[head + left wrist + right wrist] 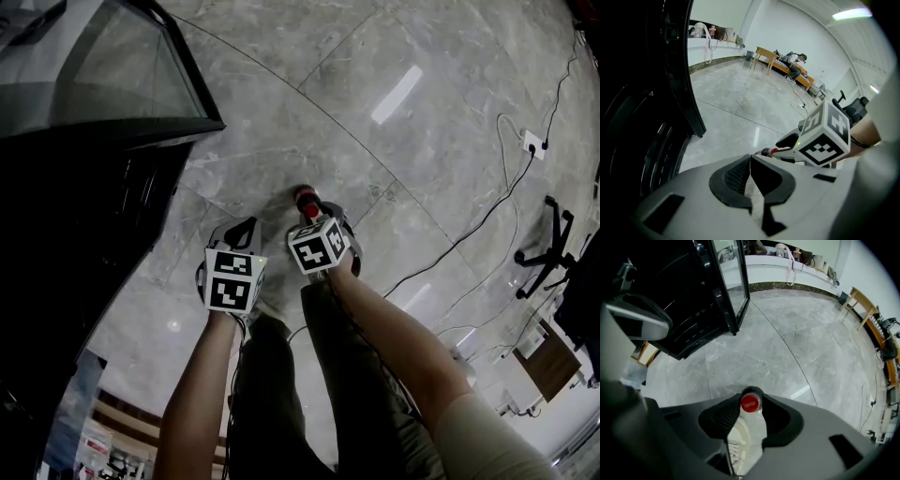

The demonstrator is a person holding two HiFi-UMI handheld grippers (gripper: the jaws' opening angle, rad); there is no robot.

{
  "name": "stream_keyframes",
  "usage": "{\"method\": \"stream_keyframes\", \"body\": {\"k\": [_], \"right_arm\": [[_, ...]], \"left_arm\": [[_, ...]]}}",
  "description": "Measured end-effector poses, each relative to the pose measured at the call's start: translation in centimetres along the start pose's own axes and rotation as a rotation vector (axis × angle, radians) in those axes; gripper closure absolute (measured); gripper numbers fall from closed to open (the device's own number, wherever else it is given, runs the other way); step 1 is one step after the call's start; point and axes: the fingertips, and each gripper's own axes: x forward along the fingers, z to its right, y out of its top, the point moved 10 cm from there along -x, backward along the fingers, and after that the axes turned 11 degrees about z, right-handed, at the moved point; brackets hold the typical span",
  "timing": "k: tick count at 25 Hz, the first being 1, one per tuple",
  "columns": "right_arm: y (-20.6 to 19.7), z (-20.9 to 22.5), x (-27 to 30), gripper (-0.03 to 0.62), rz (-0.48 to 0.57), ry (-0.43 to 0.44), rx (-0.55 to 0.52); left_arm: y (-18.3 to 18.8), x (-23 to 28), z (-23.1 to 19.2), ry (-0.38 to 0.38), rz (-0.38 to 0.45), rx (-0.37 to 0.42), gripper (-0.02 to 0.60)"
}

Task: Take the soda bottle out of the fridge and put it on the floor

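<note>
Two claws, left claw (750,158) closed empty, right claw (751,398) gripping soda bottle (749,404) neck.

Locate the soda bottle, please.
In the right gripper view, the soda bottle is between the jaws of the right gripper, over the floor, right of the fridge.

I see a thin black cable (487,217) trailing from a white plug block (532,142), a black swivel-chair base (542,255) near it, and a light wooden bench (765,53) by the far white wall.
</note>
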Motion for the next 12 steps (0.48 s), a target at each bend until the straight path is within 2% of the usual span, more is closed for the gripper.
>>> {"method": "stream_keyframes", "body": {"k": [4, 8, 12], "right_arm": [[0.9, 0.6, -2.4, 0.471, 0.010, -0.001, 0.022], [2.2, 1.1, -5.6, 0.477, 0.024, 0.002, 0.076], [3.5, 1.3, -10.1, 0.498, 0.053, 0.004, 0.102]], "left_arm": [[1.2, -2.3, 0.0, 0.001, -0.009, 0.008, 0.574], [2.8, -5.3, 0.2, 0.008, 0.018, -0.054, 0.574], [4.5, -8.2, 1.3, 0.021, 0.027, -0.069, 0.574]]}}
